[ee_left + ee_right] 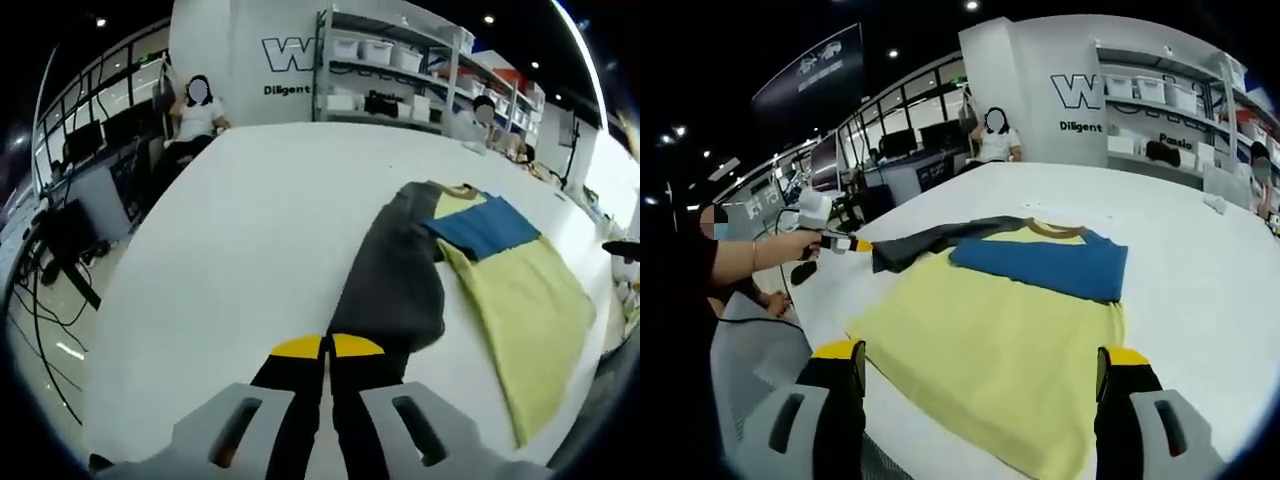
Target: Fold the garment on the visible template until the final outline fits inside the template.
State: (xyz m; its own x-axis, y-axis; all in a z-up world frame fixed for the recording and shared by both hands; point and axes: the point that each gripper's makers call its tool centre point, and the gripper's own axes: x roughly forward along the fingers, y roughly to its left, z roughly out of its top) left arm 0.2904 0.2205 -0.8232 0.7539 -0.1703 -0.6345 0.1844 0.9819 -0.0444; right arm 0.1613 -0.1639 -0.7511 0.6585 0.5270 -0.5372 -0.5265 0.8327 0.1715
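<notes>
The soft, limp garment (1010,320) lies flat on the white table (1200,270), its dark sleeve (395,270) pinched by the clenched left tool (327,347), while the right tool (980,365) hovers released; edges and corners look best to grip

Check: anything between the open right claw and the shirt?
Nothing visible. The right claw hangs open directly over the yellow shirt on the white table; the left claw grips the dark sleeve off to the side.
</notes>
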